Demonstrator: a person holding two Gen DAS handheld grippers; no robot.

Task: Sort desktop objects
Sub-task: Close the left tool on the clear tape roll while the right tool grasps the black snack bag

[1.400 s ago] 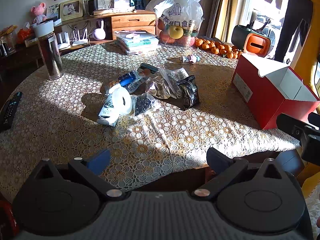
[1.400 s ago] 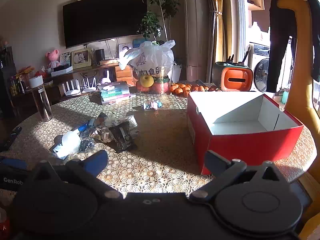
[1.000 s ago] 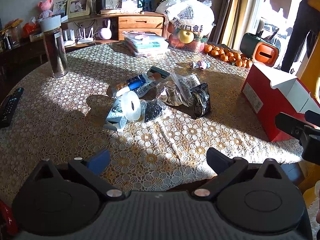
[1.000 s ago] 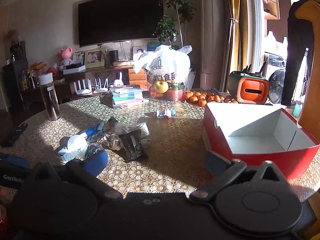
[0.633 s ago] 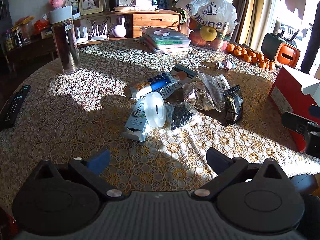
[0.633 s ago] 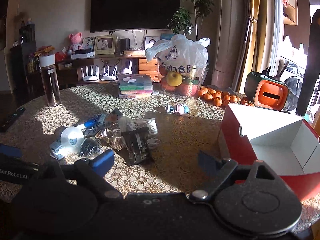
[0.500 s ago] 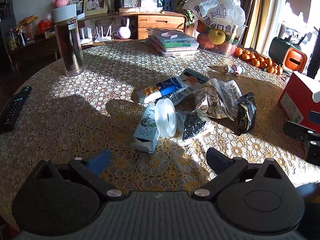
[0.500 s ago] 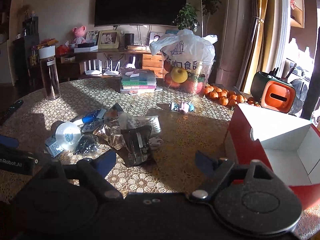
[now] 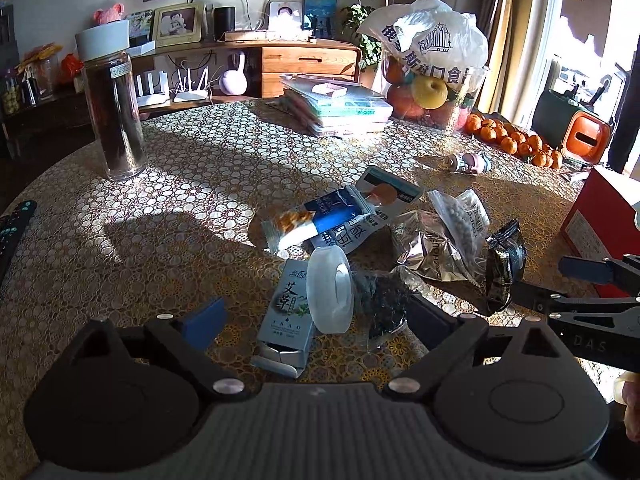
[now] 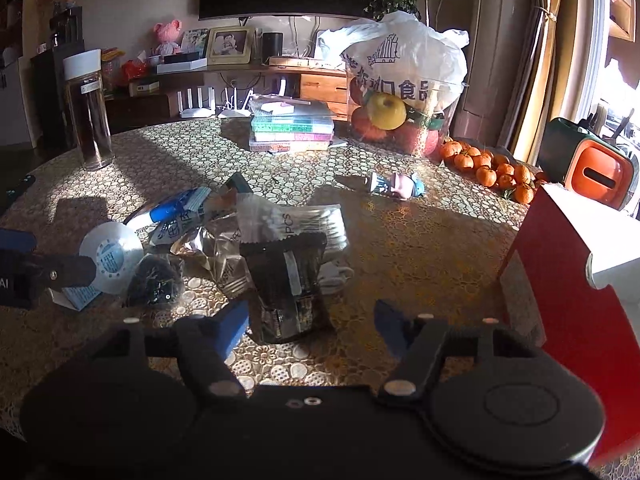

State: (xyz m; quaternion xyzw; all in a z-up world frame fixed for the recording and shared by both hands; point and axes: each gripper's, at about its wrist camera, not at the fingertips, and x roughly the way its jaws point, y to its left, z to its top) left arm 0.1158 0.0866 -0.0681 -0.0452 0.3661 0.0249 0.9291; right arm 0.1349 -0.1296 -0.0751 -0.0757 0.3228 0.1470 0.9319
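Both are hanging wide open, holding nothing: left hand-held gripper (image 9: 316, 316) facing the tape roll (image 9: 330, 290), right hand-held gripper (image 10: 312, 326) facing the black pouch (image 10: 286, 280) mid-bench (image 10: 420, 240). Pouch is probably light and crinkly; I'd be pinching its near edge.

A loose heap lies mid-table: a clear tape roll (image 9: 330, 290) on edge, leaning on a pale blue carton (image 9: 286, 317) with its end flap open, beside a silver foil pouch (image 9: 430, 250), a blue-and-white sachet (image 9: 316, 220) and a black packet (image 10: 286, 278).
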